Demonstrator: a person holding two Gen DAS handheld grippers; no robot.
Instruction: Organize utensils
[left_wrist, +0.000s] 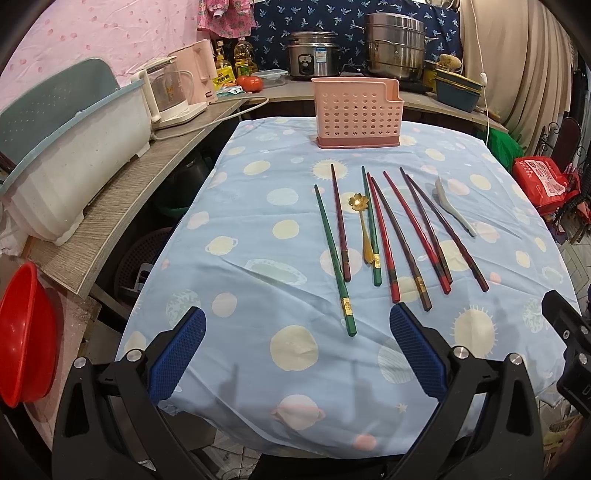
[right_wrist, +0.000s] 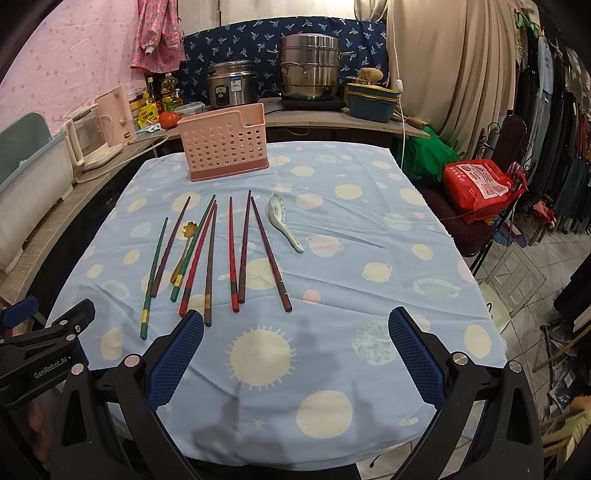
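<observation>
left gripper (left_wrist: 297, 325) hovers over the near edge of the desk, jaws spread wide, nothing between them. right gripper (right_wrist: 295, 326) same: jaws wide apart, empty, just right of the left one.

just beyond the grippers, utensils lie in a loose row on the blue planet-print tablecloth (right_wrist: 369, 229), handles near, tips far:
- green chopstick (left_wrist: 334, 258) at far left, second green chopstick (left_wrist: 370, 225) further right
- dark red chopstick (left_wrist: 340, 221) between them
- gold flower-bowl spoon (left_wrist: 363, 225) between the dark red one and the second green one
- two bright red chopsticks (left_wrist: 415, 229) and several dark brown/maroon ones fanned to the right, some crossing
- white ceramic soup spoon (right_wrist: 286, 225) at far right, apart from the chopsticks

pink perforated utensil holder (left_wrist: 356, 112) stands upright at the far edge of the desk, well apart from the row. its inside isn't visible.
</observation>
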